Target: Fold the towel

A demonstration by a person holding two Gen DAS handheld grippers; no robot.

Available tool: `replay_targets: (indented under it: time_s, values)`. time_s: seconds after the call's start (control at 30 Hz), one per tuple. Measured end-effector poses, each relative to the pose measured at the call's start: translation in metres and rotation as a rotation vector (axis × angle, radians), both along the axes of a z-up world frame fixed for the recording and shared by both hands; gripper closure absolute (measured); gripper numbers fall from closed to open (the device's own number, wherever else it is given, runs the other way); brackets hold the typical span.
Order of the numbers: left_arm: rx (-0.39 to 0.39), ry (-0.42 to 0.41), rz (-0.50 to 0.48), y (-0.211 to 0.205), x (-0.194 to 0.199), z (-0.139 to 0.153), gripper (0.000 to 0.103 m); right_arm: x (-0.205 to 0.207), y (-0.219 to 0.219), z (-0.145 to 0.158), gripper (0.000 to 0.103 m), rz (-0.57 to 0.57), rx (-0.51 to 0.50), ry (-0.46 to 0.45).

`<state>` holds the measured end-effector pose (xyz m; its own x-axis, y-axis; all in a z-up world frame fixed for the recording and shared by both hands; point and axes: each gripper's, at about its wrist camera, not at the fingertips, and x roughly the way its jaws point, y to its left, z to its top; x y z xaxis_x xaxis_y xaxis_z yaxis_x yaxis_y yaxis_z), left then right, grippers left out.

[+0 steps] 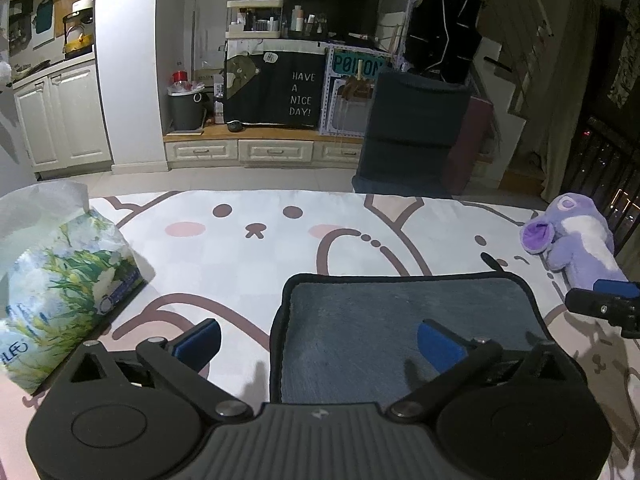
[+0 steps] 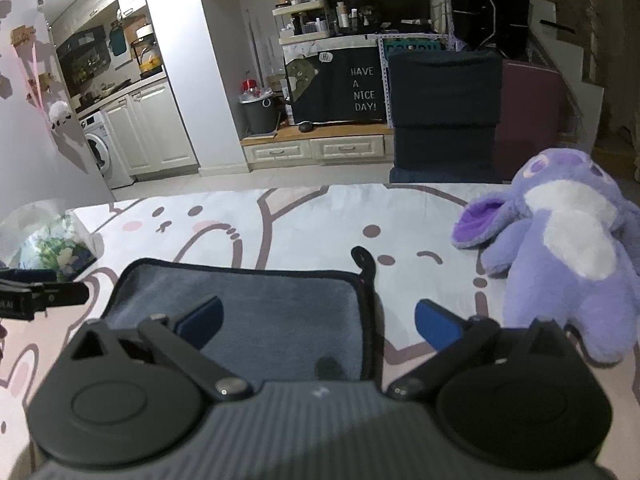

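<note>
A dark grey towel [image 1: 400, 320] with a black hem lies flat on the cartoon-print sheet. My left gripper [image 1: 320, 344] is open over its near left edge: one blue pad is off the towel, the other above it. In the right wrist view the same towel [image 2: 260, 312] lies under my right gripper [image 2: 320, 324], which is open over the near right edge, with a hanging loop [image 2: 362, 258] at the far right corner. The right gripper's tip also shows in the left wrist view [image 1: 604, 304], and the left gripper's tip shows in the right wrist view [image 2: 44, 296].
A tissue pack [image 1: 56, 284] lies left of the towel. A purple plush toy [image 2: 568, 248] lies right of it, close to my right gripper. The sheet [image 1: 280, 248] ends at a far edge, with a dark chair [image 1: 416, 128] and floor beyond.
</note>
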<state>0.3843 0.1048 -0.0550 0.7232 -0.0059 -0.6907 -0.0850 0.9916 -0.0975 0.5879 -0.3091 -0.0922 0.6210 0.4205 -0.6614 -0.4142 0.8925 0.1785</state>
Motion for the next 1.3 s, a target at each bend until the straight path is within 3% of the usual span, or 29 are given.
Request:
replay_targets:
  time_s: [1.3]
  values:
    - [-0.013,0.004,-0.014,-0.039,-0.114,0.071,0.000,-0.115,-0.028,0.072,0.000,0.014,-0.018,0.002]
